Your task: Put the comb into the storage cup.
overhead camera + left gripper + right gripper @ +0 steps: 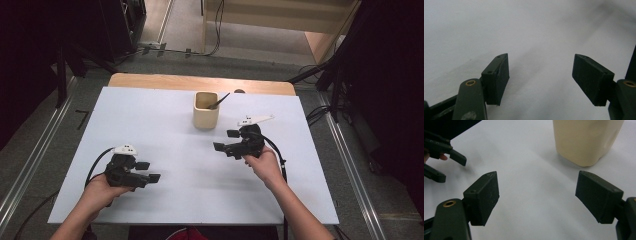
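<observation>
A cream cup [205,113] stands upright at the back middle of the white table [165,115], with a dark utensil handle [219,101] leaning out of it to the right. My right gripper [225,140] rests low over the table just right of and nearer than the cup, open, with nothing between its jaws. In the right gripper view the gripper [537,195] is open and the cup [586,140] stands ahead to the right. My left gripper [149,171] is at the front left, open and empty, and points right. Bare table lies between its jaws in the left gripper view [541,75].
The wooden table edge [200,82] shows behind the white board. Metal rails [35,155] run along the floor on both sides, with cables [215,30] beyond. The left gripper [444,157] shows at the far left of the right gripper view.
</observation>
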`<action>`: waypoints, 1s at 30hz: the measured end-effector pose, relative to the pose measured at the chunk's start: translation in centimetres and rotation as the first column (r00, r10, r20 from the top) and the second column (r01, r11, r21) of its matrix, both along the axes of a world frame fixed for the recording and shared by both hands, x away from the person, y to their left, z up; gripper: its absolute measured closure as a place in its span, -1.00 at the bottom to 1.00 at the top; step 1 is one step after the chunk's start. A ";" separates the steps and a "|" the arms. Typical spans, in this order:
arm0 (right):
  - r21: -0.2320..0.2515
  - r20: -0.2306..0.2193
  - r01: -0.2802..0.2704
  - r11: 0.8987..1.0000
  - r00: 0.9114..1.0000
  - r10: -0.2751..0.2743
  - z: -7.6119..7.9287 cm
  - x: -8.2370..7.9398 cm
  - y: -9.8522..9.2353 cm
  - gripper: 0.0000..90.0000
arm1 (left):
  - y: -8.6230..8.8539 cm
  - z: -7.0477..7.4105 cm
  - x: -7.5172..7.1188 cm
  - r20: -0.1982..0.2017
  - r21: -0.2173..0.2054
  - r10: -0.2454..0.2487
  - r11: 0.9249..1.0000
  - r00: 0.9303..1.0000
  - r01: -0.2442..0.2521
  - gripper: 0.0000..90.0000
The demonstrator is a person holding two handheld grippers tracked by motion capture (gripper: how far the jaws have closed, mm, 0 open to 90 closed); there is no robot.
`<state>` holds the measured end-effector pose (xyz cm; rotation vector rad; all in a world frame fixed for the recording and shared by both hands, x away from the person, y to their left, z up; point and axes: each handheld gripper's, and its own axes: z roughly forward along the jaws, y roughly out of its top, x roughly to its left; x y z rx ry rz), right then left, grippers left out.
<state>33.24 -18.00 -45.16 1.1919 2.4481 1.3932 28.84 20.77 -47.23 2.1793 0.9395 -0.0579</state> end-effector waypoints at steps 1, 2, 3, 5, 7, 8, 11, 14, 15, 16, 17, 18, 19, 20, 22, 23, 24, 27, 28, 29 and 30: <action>-0.001 -0.003 -0.005 1.000 1.000 0.005 0.0 -0.1 -0.1 -0.61 | 0.0 0.0 0.0 0.000 0.000 -0.001 1.000 1.000 0.001 -0.31; -0.004 -0.003 -0.009 1.000 1.000 0.009 0.0 -0.2 -0.2 -0.61 | 0.0 0.0 0.0 0.000 0.000 -0.003 1.000 1.000 0.003 -0.31; -0.003 -0.004 -0.015 1.000 1.000 0.015 0.0 -0.4 -0.3 -0.62 | 0.0 0.0 0.0 0.000 0.001 -0.003 1.000 1.000 0.003 -0.32; -0.023 0.001 -0.016 1.000 1.000 0.016 0.0 -0.7 -0.4 -0.64 | -0.1 0.0 0.0 -0.001 0.001 -0.008 1.000 1.000 0.008 -0.32; -0.022 0.003 -0.022 1.000 1.000 0.022 -0.1 -1.0 -0.4 -0.64 | -0.1 0.0 0.0 -0.002 0.000 -0.010 1.000 1.000 0.010 -0.32; -0.020 -0.002 -0.026 0.999 1.000 0.026 -0.2 -1.1 -0.4 -0.64 | -0.2 0.0 0.0 0.001 0.000 -0.011 1.000 1.000 0.011 -0.32; -0.040 0.002 -0.039 0.998 0.999 0.039 -0.3 -1.6 -0.5 -0.65 | -0.2 0.0 0.0 0.006 -0.001 -0.018 1.000 1.000 0.018 -0.32; -0.045 -0.003 -0.051 0.998 0.999 0.051 -0.4 -2.0 -0.6 -0.65 | -0.2 0.1 0.0 0.007 -0.005 -0.019 1.000 1.000 0.019 -0.34; -0.049 -0.003 -0.057 0.997 0.998 0.057 -0.4 -2.2 -0.7 -0.65 | -0.2 0.1 0.0 0.008 -0.004 -0.018 1.000 1.000 0.018 -0.34; -0.052 -0.006 -0.056 0.997 0.998 0.056 -0.4 -2.4 -0.8 -0.65 | -0.2 0.1 0.0 0.008 -0.003 -0.021 1.000 1.000 0.021 -0.34; -0.049 -0.007 -0.063 0.997 0.998 0.062 -0.5 -2.6 -0.9 -0.65 | -0.2 0.1 -0.1 0.009 -0.003 -0.022 1.000 1.000 0.022 -0.34; -0.047 -0.007 -0.064 0.997 0.998 0.064 -0.6 -2.7 -1.0 -0.65 | -0.2 0.1 0.0 0.008 -0.002 -0.024 1.000 1.000 0.024 -0.34; -0.051 -0.005 -0.068 0.996 0.998 0.068 -0.6 -2.9 -1.1 -0.66 | -0.2 0.1 0.0 0.007 -0.003 -0.022 1.000 1.000 0.022 -0.34; -0.056 0.000 -0.068 0.996 0.998 0.068 -0.7 -3.0 -1.1 -0.66 | -0.2 0.1 -0.1 0.006 -0.003 -0.020 1.000 1.000 0.020 -0.34; -0.056 -0.010 -0.065 0.996 0.998 0.064 -0.7 -3.4 -1.3 -0.66 | -0.2 0.1 -0.1 0.006 -0.003 -0.017 1.000 1.000 0.017 -0.34; -0.059 -0.011 -0.067 0.996 0.998 0.066 -0.8 -3.6 -1.4 -0.66 | -0.2 0.1 -0.1 0.006 -0.003 -0.017 1.000 1.000 0.017 -0.34; -0.063 -0.009 -0.066 0.996 0.998 0.066 -0.8 -3.8 -1.5 -0.66 | -0.2 0.1 -0.1 0.006 -0.005 -0.016 1.000 1.000 0.016 -0.34; -0.078 -0.016 -0.075 0.994 0.997 0.074 -1.0 -4.3 -1.8 -0.66 | -0.2 0.1 -0.1 0.008 -0.006 -0.015 1.000 1.000 0.015 -0.34; -0.083 -0.016 -0.074 0.994 0.997 0.073 -1.0 -4.4 -1.8 -0.66 | -0.2 0.1 -0.1 0.011 -0.007 -0.013 1.000 1.000 0.013 -0.34; -0.091 -0.018 -0.069 0.993 0.998 0.068 -1.1 -4.7 -1.9 -0.66 | -0.2 0.1 -0.1 0.013 -0.005 -0.012 1.000 1.000 0.012 -0.34; -0.089 -0.019 -0.057 0.994 0.998 0.056 -1.2 -4.8 -2.0 -0.66 | -0.2 0.1 -0.1 0.012 -0.006 -0.012 1.000 1.000 0.012 -0.34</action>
